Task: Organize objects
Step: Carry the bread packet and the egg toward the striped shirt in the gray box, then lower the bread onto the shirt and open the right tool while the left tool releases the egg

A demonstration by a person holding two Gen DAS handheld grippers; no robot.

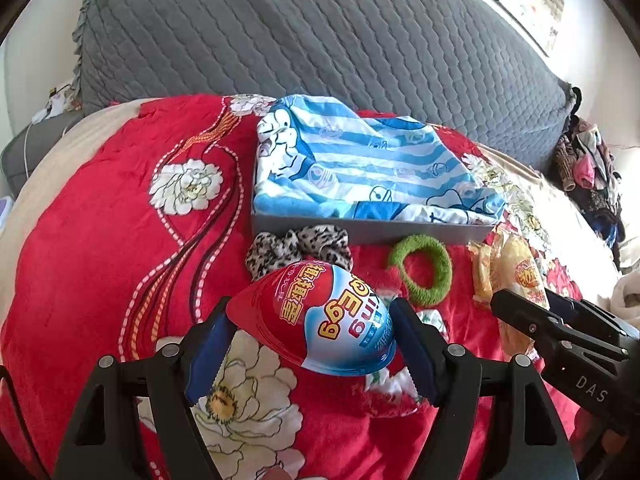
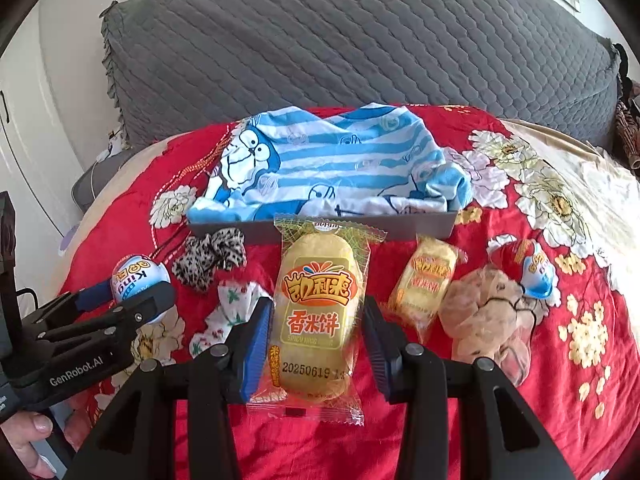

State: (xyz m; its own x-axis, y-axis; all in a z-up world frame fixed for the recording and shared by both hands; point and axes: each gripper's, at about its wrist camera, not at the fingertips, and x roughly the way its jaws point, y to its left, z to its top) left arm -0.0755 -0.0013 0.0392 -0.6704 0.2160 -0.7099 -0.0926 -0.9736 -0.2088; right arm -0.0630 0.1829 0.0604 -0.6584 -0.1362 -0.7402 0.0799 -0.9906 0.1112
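My left gripper (image 1: pixel 310 344) is shut on a red and blue King Egg (image 1: pixel 316 316), held above the red blanket; it also shows in the right wrist view (image 2: pixel 138 280). My right gripper (image 2: pixel 318 344) straddles a yellow rice cracker packet (image 2: pixel 320 316), pads touching its sides; the packet also shows in the left wrist view (image 1: pixel 516 276). A grey box (image 1: pixel 360 232) holds a blue striped cloth (image 1: pixel 360 164); the box (image 2: pixel 420 226) and cloth (image 2: pixel 332 160) lie ahead in the right wrist view.
A leopard scrunchie (image 1: pixel 296 248), green scrunchie (image 1: pixel 424 268), smaller snack packet (image 2: pixel 430 280), beige scrunchie (image 2: pixel 488 312), second King Egg (image 2: pixel 532 268) and floral scrunchie (image 2: pixel 232 312) lie on the red floral blanket (image 1: pixel 120 220). A grey quilted headboard (image 1: pixel 300 28) stands behind.
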